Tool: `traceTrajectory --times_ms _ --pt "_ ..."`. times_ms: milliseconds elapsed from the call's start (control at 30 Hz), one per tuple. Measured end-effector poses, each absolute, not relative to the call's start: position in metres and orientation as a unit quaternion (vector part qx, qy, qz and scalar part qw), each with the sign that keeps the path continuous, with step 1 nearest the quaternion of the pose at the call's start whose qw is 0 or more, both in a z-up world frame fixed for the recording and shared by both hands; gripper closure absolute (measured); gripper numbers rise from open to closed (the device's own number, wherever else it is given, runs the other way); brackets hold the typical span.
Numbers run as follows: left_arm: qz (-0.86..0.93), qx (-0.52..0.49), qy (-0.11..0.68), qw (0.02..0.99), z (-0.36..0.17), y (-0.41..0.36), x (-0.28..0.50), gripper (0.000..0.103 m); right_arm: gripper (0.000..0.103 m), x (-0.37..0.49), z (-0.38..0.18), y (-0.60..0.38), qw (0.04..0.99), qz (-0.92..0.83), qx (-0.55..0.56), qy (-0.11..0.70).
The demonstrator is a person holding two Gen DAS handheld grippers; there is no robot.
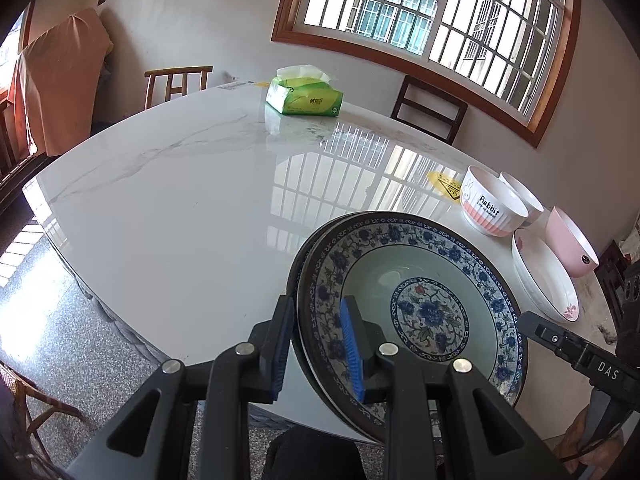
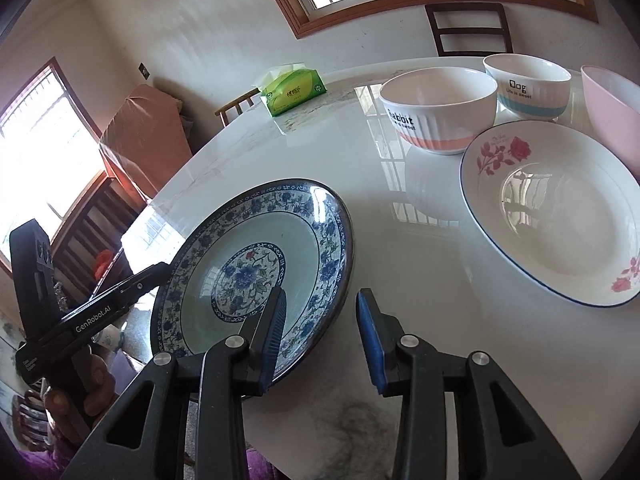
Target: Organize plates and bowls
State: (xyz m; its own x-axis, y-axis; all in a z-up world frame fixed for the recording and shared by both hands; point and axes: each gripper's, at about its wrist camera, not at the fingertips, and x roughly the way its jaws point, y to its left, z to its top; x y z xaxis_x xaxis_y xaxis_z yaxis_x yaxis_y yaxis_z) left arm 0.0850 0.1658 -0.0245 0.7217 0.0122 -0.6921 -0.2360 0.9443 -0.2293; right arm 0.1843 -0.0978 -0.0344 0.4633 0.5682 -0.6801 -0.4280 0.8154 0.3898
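My left gripper (image 1: 316, 346) is shut on the near rim of the blue-and-white floral plates (image 1: 412, 304), two stacked, at the table's near edge; they show tilted in the right wrist view (image 2: 260, 264). My right gripper (image 2: 322, 340) is open and empty, one pad over the plate's rim. A white rose plate (image 2: 560, 208) lies to the right. Behind it stand a "Rabbit" bowl (image 2: 438, 110), a "Dog" bowl (image 2: 528, 84) and a pink bowl (image 2: 612, 108). The left wrist view shows the rose plate (image 1: 544, 276), Rabbit bowl (image 1: 494, 200) and pink bowl (image 1: 572, 240).
A white marble table (image 1: 180, 200) carries everything. A green tissue pack (image 1: 304, 96) sits at its far side. Wooden chairs (image 1: 430, 108) stand behind the table under a barred window. The floor lies to the left below the table edge.
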Motion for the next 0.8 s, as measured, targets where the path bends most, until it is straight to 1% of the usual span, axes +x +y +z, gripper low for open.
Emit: traceTrajectory --times_ms 100,467,633,733,800 --pt "0.069 -0.154 0.365 0.916 -0.023 0.167 0.082 0.078 0.066 0.185 -0.033 -0.109 0.862 0.274 0.093 0.417" --pt "0.070 -0.149 0.366 0.916 -0.022 0.167 0.075 0.078 0.066 0.161 -0.030 -0.101 0.893 0.212 -0.017 0.398" --pt "0.067 -0.145 0.369 0.916 -0.023 0.163 0.073 0.078 0.067 0.156 -0.034 -0.089 0.895 0.206 -0.038 0.395" --pt "0.067 -0.138 0.367 0.917 -0.022 0.160 0.074 0.074 0.067 0.157 -0.035 -0.084 0.894 0.208 -0.045 0.394" --pt "0.066 -0.133 0.365 0.919 -0.020 0.157 0.074 0.073 0.067 0.159 -0.035 -0.085 0.894 0.212 -0.040 0.394"
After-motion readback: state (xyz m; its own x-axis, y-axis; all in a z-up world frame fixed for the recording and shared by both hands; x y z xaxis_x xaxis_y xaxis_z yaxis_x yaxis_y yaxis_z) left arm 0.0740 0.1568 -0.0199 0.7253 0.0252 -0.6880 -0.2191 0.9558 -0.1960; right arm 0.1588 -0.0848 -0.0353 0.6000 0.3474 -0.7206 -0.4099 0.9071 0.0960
